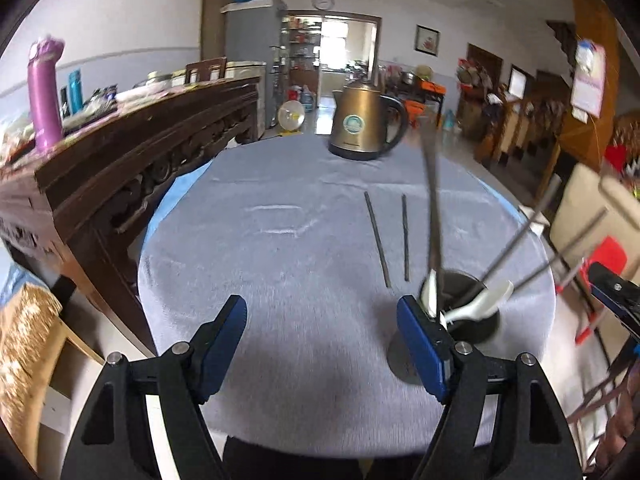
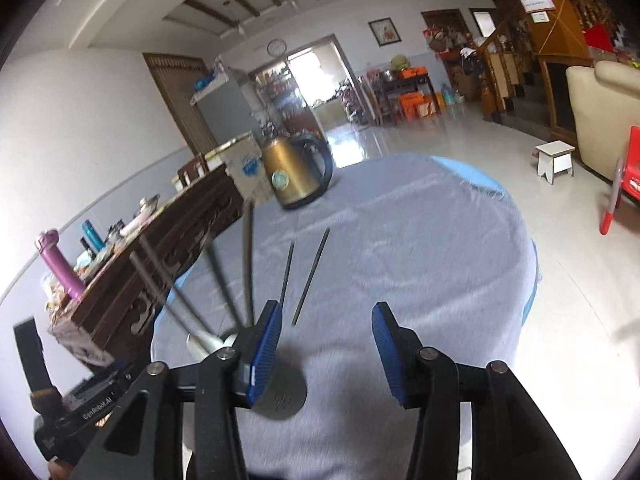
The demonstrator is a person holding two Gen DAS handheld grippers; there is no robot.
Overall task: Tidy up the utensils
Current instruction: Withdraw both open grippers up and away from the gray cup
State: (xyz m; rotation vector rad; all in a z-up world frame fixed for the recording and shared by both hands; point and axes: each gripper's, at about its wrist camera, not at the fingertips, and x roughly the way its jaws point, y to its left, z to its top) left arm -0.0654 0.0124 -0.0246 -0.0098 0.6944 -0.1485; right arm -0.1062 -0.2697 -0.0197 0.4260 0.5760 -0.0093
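Two grippers are in view, each with its blue-padded jaws parted and nothing between them. The left gripper (image 1: 322, 320) hangs over bare grey tablecloth (image 1: 280, 240); its right pad stands just beside the rim of a metal utensil holder (image 1: 476, 320), without pressing on it. The right gripper (image 2: 326, 336) likewise holds nothing; its left pad sits in front of the same holder (image 2: 280, 392), whose perforated steel wall shows below the pad.

The holder contains a white ceramic spoon (image 1: 480, 304), lying across the mouth, and several long metal chopsticks (image 1: 434, 208) leaning outward in different directions. From the right wrist view these chopsticks (image 2: 250, 264) fan up and to the left.

One further pair of dark chopsticks (image 1: 392, 236) lies flat on the cloth just beyond the holder, the two sticks nearly parallel and slightly apart. They appear also in the right wrist view (image 2: 304, 276), beyond the jaws.

At the far edge of the table stands a bronze-coloured electric kettle (image 1: 364, 120) with a black handle and a round teal label; the label's wording is too small to read.

Lettering on the left gripper's body, seen at the lower left of the right wrist view, reads "GenRobot.AI" (image 2: 98, 406).

A dark carved wooden sideboard (image 1: 140, 152) runs along the left, carrying a purple flask (image 1: 44, 92).
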